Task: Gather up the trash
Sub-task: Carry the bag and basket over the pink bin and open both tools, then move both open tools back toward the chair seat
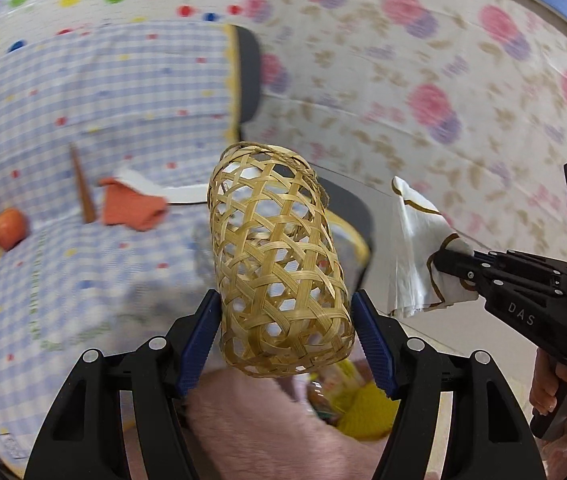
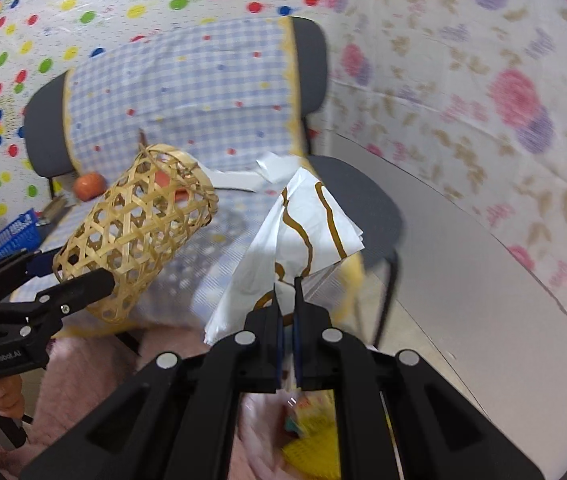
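Flower-printed and dotted plastic sheets hang as walls behind two dark chairs [image 2: 315, 60] draped with a blue checked cloth [image 1: 95, 96].

In the left wrist view, at 9 o'clock, an orange fruit [image 1: 9, 227] sits on the cloth, with a brown stick [image 1: 82, 188] and an orange rag [image 1: 133, 210] beside it, then a white strip [image 1: 163, 191]. At centre the left claw [image 1: 286, 328] stands wide, its blue pads pressed to both sides of a woven bamboo basket [image 1: 279, 268], open mouth pointing away. At 3 o'clock the right claw [image 1: 449, 262] pinches a white napkin [image 1: 415, 256] with brown lines, held in the air well clear of the cloth; a hand [image 1: 563, 384] grips its handle.

The right wrist view alone shows a blue crate [image 2: 13, 236] at 9 o'clock. The basket [image 2: 135, 232] tilts toward 1 o'clock, the fruit [image 2: 89, 186] behind it. At centre the narrow claw [image 2: 287, 292] clamps the napkin [image 2: 303, 224], which fans upward just right of the basket's mouth. Only here do the chair legs and grey floor [image 2: 463, 280] show.
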`<state>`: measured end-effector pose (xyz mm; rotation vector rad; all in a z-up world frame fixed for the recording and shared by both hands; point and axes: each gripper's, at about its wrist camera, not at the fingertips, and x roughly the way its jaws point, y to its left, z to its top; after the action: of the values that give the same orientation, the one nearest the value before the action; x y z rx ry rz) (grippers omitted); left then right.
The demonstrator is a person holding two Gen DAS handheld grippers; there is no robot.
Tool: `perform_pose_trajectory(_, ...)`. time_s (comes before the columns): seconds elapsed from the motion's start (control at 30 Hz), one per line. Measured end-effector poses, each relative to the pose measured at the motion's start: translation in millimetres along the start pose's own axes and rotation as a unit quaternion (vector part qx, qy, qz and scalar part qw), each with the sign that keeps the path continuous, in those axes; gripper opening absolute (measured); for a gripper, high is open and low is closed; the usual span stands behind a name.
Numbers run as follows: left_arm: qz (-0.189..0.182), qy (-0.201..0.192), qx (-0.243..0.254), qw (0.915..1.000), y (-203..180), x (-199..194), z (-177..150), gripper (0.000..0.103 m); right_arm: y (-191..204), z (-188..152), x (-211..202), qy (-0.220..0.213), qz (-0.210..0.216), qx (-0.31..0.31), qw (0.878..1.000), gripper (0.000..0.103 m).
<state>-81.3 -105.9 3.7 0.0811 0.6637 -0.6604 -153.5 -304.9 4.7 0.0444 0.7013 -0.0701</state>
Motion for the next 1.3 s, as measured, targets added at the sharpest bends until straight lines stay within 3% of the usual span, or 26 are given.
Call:
perform_pose_trajectory(0.27,-0.049,0.035,0.044,0.9972,-52,27,-17,0.067,-43,-45,-17,0.020,-0.040,0.039,0.998,0.004)
perform_pose_trajectory(0.6,-0.058,0.060,0.056,0.9950,-74,43,-25,0.068,-63,-65,-7,0.049,-0.042,0.049,0.997,0.005)
perform_pose_trajectory(0.7,-0.062,0.081,0.051,0.9934,-73,52,-24,0.076,-66,-68,4,0.059,-0.038,0.051,0.996,0.014)
perform_pose_trajectory(0.77,-0.051,0.080,0.047,0.9944,-70,54,-24,0.085,-70,-71,15,0.072,-0.035,0.054,0.995,0.045)
perform_pose_trajectory(0.8,-0.049,0.078,0.046,0.9947,-69,53,-23,0.085,-71,-73,16,0.073,-0.036,0.056,0.995,0.047)
perform_pose_trajectory(0.9,-0.028,0.070,0.039,0.9964,-62,49,-17,0.087,-75,-75,14,0.073,-0.043,0.060,0.995,0.047)
perform_pose_trajectory(1.1,0.011,0.046,0.018,0.9987,-38,32,-4,0.088,-89,-59,-8,0.032,-0.051,0.079,0.995,0.047)
perform_pose_trajectory(1.3,0.039,0.036,0.011,0.9985,-20,16,1,0.089,-78,-39,-24,-0.008,-0.017,0.084,0.996,0.047)
